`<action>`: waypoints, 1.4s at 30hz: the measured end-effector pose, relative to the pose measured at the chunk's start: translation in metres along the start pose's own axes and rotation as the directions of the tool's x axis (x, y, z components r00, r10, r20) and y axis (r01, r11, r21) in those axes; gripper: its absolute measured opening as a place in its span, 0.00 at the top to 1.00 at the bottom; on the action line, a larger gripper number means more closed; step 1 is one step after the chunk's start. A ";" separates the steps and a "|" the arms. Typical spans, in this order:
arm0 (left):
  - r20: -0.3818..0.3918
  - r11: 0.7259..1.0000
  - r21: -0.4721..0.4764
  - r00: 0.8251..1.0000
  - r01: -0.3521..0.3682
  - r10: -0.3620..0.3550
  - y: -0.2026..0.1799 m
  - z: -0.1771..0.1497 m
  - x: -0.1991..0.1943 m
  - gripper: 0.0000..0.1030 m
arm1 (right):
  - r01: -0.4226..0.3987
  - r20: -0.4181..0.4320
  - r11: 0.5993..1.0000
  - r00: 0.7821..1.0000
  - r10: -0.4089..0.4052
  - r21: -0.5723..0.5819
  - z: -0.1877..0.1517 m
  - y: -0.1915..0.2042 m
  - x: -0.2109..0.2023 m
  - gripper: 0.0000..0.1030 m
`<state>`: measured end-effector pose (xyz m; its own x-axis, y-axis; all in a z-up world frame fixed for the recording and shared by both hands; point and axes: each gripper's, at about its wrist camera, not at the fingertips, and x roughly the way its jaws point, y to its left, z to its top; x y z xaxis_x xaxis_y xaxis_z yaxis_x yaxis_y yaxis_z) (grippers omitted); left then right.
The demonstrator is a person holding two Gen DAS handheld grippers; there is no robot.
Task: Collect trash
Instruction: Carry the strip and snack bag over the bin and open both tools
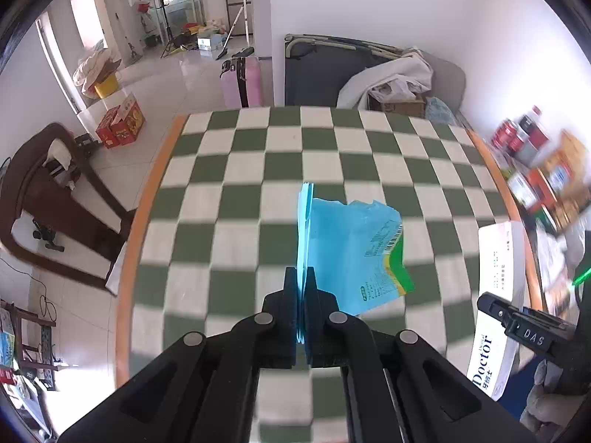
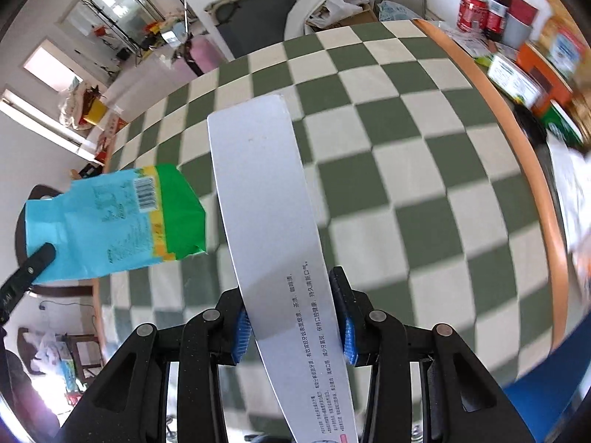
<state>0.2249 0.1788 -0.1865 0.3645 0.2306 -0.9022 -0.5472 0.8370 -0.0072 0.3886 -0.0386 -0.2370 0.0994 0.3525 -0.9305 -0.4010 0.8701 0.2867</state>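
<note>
My left gripper is shut on a blue and green snack wrapper and holds it in the air above the green-and-white checkered table. The same wrapper shows at the left of the right wrist view, with a left finger on its edge. My right gripper is shut on a long white toothpaste box, also held above the table. That box, printed "Doctor", appears at the right of the left wrist view.
A side surface at the right holds soda cans and a dark bottle, colourful cartons and papers. The table has an orange rim. A dark chair and red boxes stand on the floor at the left.
</note>
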 end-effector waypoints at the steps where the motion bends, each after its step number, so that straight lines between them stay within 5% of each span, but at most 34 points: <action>1: -0.001 1.000 0.003 1.000 0.009 -0.009 0.007 -0.015 -0.007 1.00 | -0.001 0.007 1.000 1.000 0.001 0.003 -0.014 0.005 -0.006 0.61; 8: -0.050 0.998 0.034 0.998 0.050 -0.049 0.057 -0.137 -0.059 1.00 | -0.016 0.001 0.999 1.000 0.016 0.050 -0.163 0.033 -0.046 0.61; 12: -0.146 0.998 0.036 0.988 0.052 -0.046 0.079 -0.210 -0.068 1.00 | -0.037 -0.072 0.998 0.997 0.040 0.052 -0.253 0.044 -0.043 0.61; 21: -0.382 0.999 -0.038 0.924 -0.006 -0.009 0.107 -0.349 -0.010 1.00 | -0.058 -0.324 0.996 0.943 0.076 0.064 -0.408 0.035 0.028 0.61; 28: -0.496 0.995 -0.052 0.867 -0.081 0.044 0.112 -0.413 0.126 1.00 | -0.032 -0.438 0.994 0.896 0.074 0.102 -0.464 0.004 0.158 0.61; 35: -0.571 0.996 -0.068 0.821 -0.052 0.004 0.122 -0.446 0.267 0.99 | -0.030 -0.481 0.985 0.870 0.109 0.168 -0.485 -0.016 0.313 0.61; 42: -0.620 1.000 -0.013 0.784 0.001 -0.008 0.121 -0.469 0.335 0.93 | -0.024 -0.516 0.981 0.848 0.122 0.193 -0.502 -0.019 0.440 0.61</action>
<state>-0.0727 0.1245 -0.6922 -0.1767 -0.1340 -0.9751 -0.5567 0.8306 -0.0132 -0.0173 -0.0735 -0.7665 -0.4345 0.2274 -0.8715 -0.2202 0.9114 0.3476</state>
